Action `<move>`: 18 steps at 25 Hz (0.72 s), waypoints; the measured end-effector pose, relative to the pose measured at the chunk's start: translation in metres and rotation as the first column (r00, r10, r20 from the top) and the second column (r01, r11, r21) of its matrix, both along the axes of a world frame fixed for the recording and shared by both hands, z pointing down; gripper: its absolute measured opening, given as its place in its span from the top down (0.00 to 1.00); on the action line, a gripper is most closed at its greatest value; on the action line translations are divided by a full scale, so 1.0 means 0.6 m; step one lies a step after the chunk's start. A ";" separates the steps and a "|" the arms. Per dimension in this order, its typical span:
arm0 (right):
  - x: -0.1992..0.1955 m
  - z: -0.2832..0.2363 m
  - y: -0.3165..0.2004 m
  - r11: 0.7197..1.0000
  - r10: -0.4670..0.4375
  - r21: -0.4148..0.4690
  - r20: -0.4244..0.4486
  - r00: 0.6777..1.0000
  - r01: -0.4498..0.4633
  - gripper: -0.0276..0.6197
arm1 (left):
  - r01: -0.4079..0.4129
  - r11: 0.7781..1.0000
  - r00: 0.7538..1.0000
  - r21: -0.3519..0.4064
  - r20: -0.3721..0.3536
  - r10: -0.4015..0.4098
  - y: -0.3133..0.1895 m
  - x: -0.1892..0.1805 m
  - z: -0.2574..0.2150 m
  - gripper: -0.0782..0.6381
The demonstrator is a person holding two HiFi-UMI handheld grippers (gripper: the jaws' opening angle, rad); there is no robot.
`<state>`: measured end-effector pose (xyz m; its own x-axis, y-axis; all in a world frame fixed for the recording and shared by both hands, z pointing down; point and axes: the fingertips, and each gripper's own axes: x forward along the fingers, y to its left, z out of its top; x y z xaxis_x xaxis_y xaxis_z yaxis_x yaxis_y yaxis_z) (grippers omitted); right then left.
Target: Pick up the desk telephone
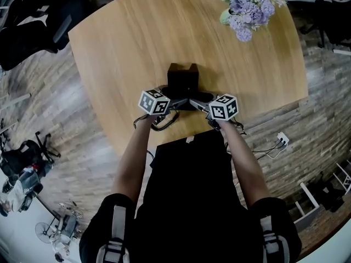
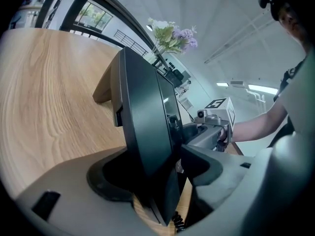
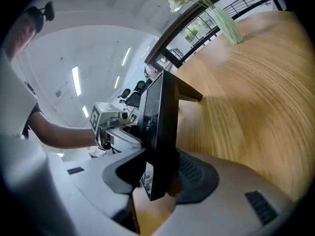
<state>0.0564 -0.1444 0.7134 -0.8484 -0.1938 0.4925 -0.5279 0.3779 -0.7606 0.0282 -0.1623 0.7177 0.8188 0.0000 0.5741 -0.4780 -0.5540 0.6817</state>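
Desk telephone: black angled slab on wooden table; left gripper, right gripper each clamp side edge.

The right tongs seemingly clamp the desk telephone.

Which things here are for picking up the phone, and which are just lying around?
For the job:
- desk telephone
- left gripper, with the telephone between its jaws
- right gripper, with the telephone between its jaws

Just lying about:
- flowers at the far corner of the table
- white power strip beside the table
- dark chairs
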 end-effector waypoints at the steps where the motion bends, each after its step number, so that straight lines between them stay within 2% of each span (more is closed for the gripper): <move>1: 0.001 0.000 -0.001 1.000 0.003 -0.002 0.003 1.000 -0.003 0.68 | 0.001 1.000 1.000 0.001 0.000 -0.001 -0.001 0.001 0.000 0.44; 11: 0.000 -0.001 0.001 0.999 0.039 -0.020 -0.002 0.999 -0.039 0.68 | 0.006 1.000 1.000 -0.004 0.012 -0.006 0.002 -0.002 -0.002 0.45; 18: -0.017 -0.017 0.002 0.999 0.038 -0.020 0.031 0.999 -0.038 0.68 | 0.054 0.999 0.999 0.009 0.002 -0.054 0.003 -0.021 -0.019 0.45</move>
<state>0.0459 -0.1434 0.7032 -0.8559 -0.2169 0.4695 -0.5171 0.3430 -0.7842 0.0154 -0.1605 0.7060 0.8162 -0.0489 0.5757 -0.5086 -0.5335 0.6758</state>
